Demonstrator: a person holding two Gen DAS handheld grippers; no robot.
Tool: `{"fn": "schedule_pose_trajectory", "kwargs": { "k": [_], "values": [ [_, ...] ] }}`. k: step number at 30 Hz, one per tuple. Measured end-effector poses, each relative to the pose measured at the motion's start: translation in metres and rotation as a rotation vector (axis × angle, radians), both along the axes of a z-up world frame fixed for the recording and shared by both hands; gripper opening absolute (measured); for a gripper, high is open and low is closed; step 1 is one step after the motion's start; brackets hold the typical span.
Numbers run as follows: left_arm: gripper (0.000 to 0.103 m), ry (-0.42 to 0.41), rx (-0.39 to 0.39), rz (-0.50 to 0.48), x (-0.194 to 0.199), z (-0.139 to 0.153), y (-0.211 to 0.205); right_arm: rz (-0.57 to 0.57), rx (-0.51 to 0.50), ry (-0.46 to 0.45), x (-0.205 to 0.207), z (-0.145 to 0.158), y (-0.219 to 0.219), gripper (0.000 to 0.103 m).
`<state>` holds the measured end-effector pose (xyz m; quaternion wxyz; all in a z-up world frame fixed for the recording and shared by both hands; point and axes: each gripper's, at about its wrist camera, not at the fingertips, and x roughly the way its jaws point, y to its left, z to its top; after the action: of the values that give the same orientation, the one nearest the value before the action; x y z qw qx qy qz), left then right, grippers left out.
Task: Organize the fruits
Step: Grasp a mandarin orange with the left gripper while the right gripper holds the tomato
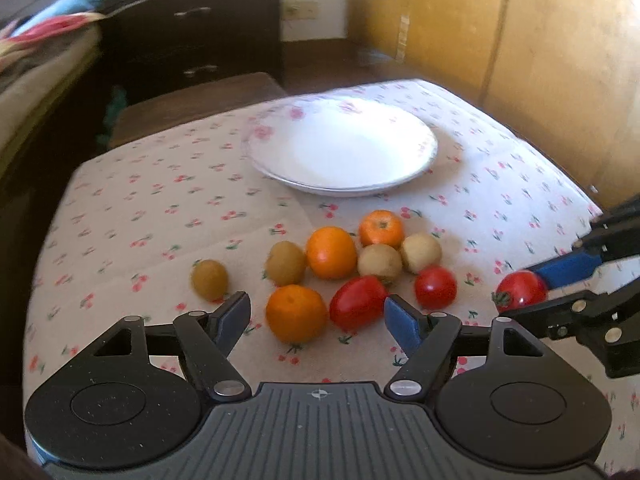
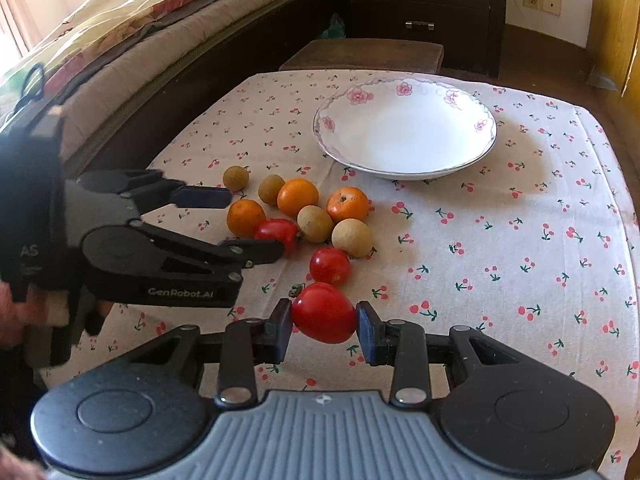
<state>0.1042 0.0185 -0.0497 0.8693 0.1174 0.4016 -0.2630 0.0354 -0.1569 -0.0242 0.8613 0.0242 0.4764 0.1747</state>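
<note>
Gripping a red tomato (image 2: 325, 312) between its pads, the right gripper (image 2: 324, 326) holds it clear of the pile, likely bound for the empty plate (image 2: 482, 148). The left gripper (image 1: 316, 312) hangs with jaws wide and nothing between them, lined up over an orange (image 1: 296, 312) in the loose fruit cluster on the cloth.

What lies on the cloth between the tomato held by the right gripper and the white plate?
In the right wrist view, one loose tomato lies just beyond the held tomato; past it the cloth is bare up to the plate.

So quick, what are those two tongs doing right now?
Left tongs: open, holding nothing, near the orange.
Right tongs: closed on a red tomato.
</note>
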Motion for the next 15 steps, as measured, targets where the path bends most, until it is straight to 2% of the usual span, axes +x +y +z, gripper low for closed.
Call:
{"fn": "schedule_pose_trajectory", "kwargs": {
  "k": [4,7,15],
  "values": [
    [0.082,0.016,0.05,-0.07,0.008,-0.011,-0.005,0.002,0.004,0.01,0.001,-0.003,0.001,0.035],
    [0.083,0.037,0.02,-0.071,0.016,-0.012,-0.001,0.005,0.003,0.023,0.003,-0.006,0.002,0.035],
    [0.073,0.072,0.02,-0.105,0.009,-0.006,0.004,0.003,0.0,0.041,0.004,-0.009,0.003,0.036]
  ]
}}
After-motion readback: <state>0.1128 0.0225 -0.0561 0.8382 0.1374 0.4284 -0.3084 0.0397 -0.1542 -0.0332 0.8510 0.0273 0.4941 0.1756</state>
